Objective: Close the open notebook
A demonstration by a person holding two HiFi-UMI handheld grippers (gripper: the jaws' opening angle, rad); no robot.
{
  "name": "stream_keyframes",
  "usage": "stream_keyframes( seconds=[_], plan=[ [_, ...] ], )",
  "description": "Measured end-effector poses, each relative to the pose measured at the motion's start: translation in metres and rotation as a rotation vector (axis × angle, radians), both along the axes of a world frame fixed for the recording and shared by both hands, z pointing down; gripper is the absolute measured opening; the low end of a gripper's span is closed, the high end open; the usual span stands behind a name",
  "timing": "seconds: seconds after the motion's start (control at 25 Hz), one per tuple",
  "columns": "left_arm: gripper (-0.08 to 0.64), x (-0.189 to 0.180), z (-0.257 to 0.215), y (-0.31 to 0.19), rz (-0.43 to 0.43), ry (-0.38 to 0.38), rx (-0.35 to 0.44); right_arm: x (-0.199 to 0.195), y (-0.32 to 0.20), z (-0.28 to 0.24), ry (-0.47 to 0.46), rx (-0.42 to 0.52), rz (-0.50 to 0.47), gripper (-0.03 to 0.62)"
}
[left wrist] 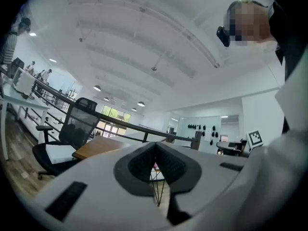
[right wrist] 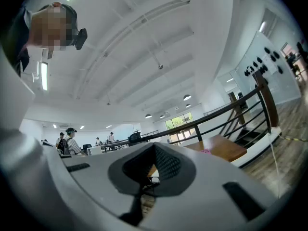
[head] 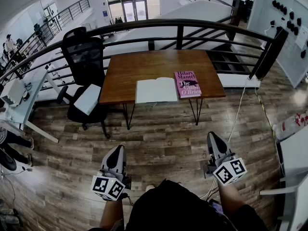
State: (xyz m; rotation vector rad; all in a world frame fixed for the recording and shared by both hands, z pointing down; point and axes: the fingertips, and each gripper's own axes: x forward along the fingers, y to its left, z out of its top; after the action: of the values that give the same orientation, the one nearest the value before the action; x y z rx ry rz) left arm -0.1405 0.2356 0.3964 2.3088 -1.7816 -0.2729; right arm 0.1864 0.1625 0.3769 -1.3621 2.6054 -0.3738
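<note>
An open notebook (head: 156, 90) with white pages lies at the front edge of a brown wooden table (head: 144, 66). A pink book (head: 186, 83) lies closed just right of it. My left gripper (head: 117, 154) is shut and empty, held level over the floor well short of the table. My right gripper (head: 213, 140) is also shut and empty, to the right and equally far back. In the left gripper view the jaws (left wrist: 155, 146) meet, with the table edge (left wrist: 96, 146) beyond. In the right gripper view the closed jaws (right wrist: 154, 148) hide most of the table (right wrist: 219, 146).
A black office chair (head: 84, 76) with a white pad stands left of the table. A black railing (head: 183, 25) curves behind it. White desks (head: 19, 100) sit at far left and a white table edge (head: 293, 162) at right. A cable (head: 236, 119) runs over the wooden floor.
</note>
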Motion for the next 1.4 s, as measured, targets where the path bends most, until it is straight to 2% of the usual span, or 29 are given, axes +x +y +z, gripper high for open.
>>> stream_keyframes(
  seconds=[0.16, 0.36, 0.6, 0.88, 0.96, 1.08, 1.12, 1.16, 1.2, 1.28, 1.4],
  plan=[
    [0.012, 0.003, 0.006, -0.003, 0.007, 0.013, -0.015, 0.006, -0.007, 0.004, -0.046, -0.031, 0.012, -0.006],
    [0.012, 0.006, 0.008, -0.004, 0.005, 0.023, -0.026, 0.004, -0.005, 0.009, -0.015, -0.032, 0.006, -0.005],
    [0.012, 0.012, 0.006, -0.004, 0.004, 0.023, -0.028, 0.012, -0.002, 0.009, -0.065, -0.049, 0.012, -0.003],
    [0.012, 0.016, 0.005, -0.005, 0.010, 0.021, -0.026, 0.000, 0.004, 0.007, 0.028, 0.007, -0.006, 0.003],
    [0.014, 0.017, 0.003, -0.004, 0.018, 0.012, -0.021, -0.004, 0.006, 0.005, 0.044, 0.033, -0.007, 0.095],
    [0.033, 0.014, 0.000, -0.002, 0.013, 0.009, -0.010, -0.014, 0.006, 0.006, 0.047, 0.043, -0.033, 0.196],
    [0.134, 0.013, 0.000, -0.003, 0.015, 0.010, -0.009, -0.021, 0.008, 0.007, 0.051, 0.043, -0.059, 0.232],
    [0.260, 0.011, 0.000, -0.003, 0.021, 0.011, -0.008, -0.030, 0.010, 0.007, 0.058, 0.043, -0.090, 0.296],
    [0.276, 0.010, -0.001, -0.002, 0.026, 0.011, -0.006, -0.038, 0.012, 0.008, 0.063, 0.043, -0.119, 0.339],
    [0.279, 0.003, -0.002, 0.000, 0.029, 0.016, -0.001, -0.051, 0.016, 0.007, 0.065, 0.041, -0.145, 0.353],
    [0.281, -0.009, 0.000, 0.004, 0.031, 0.029, -0.002, -0.060, 0.018, 0.006, 0.075, 0.031, -0.119, 0.353]
  ],
)
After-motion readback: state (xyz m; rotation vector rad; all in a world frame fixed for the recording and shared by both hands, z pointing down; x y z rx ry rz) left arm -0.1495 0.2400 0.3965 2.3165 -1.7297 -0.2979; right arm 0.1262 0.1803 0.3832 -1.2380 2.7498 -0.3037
